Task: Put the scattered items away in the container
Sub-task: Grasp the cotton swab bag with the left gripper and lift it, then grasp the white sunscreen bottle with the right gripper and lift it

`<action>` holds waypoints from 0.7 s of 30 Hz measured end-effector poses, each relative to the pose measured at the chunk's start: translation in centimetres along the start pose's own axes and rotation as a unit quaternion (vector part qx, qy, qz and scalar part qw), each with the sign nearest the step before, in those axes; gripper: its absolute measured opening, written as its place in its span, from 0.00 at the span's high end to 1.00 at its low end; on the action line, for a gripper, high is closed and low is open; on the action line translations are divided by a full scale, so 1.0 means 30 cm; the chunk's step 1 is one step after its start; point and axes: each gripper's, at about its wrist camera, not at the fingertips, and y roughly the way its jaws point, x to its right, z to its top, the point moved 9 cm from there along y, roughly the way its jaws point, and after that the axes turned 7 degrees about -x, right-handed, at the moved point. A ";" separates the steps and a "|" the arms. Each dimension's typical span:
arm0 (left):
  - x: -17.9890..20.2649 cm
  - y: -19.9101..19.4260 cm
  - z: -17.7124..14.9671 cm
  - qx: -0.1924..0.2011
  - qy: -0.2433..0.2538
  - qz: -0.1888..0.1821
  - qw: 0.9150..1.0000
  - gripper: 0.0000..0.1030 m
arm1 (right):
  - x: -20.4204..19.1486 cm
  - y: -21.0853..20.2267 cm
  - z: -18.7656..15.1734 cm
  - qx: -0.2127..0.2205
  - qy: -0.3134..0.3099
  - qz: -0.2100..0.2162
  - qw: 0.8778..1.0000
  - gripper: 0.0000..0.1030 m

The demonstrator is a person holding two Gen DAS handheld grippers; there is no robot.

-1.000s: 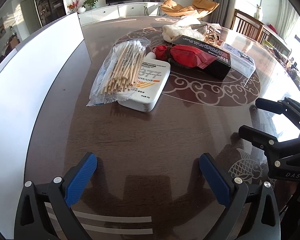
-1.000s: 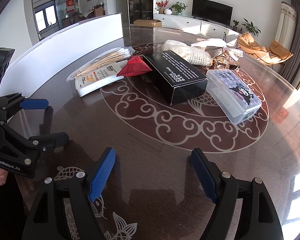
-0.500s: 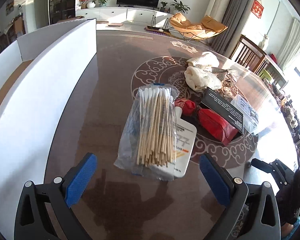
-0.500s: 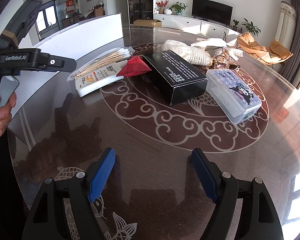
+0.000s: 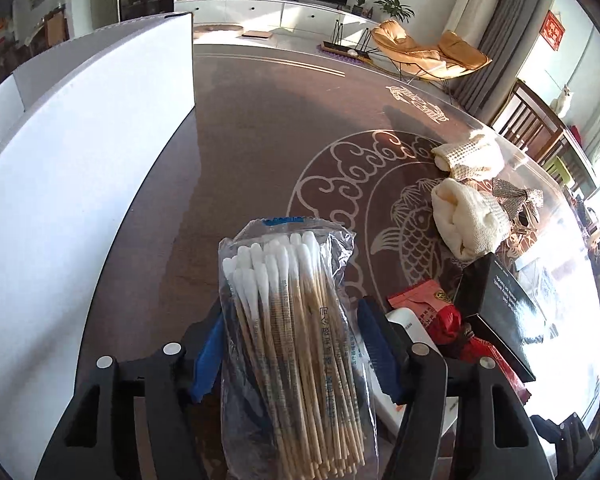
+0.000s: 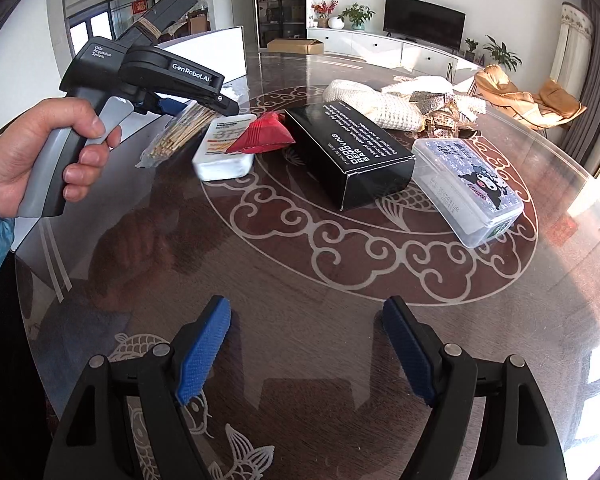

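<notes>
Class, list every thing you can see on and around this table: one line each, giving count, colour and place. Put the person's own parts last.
Table: one, dark brown with pale scroll and fish patterns, under everything.
White container: one, at the table's left edge.
Bag of cotton swabs: one, clear, white tips on wooden sticks, between the left tongs' pads.
White bottle: one, orange print, lying beside the swabs.
Red pouch: one, partly on the bottle.
Black box: one, white lettering, table centre.
Clear plastic box: one, cartoon lid, right of the black box.
Cream knitted cloths: two, behind the black box.
Left tongs: black, blue pads, just been closing around the swab bag.
Right tongs: black, blue pads, open above bare table.
Hand: one, blue sleeve, gripping the left handle.
</notes>
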 end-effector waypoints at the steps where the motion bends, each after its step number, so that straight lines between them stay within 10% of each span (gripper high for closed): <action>1: -0.009 -0.008 -0.014 -0.002 -0.004 -0.006 1.000 0.46 | 0.000 0.000 0.000 0.000 0.000 0.000 1.000 0.23; 10: -0.117 -0.132 -0.233 0.036 -0.050 -0.023 0.998 0.47 | -0.060 0.007 0.010 0.000 -0.033 0.021 0.999 0.21; 21: -0.130 -0.108 -0.197 0.032 -0.039 0.001 0.999 0.45 | -0.221 0.196 0.303 -0.006 -0.165 0.087 0.982 0.21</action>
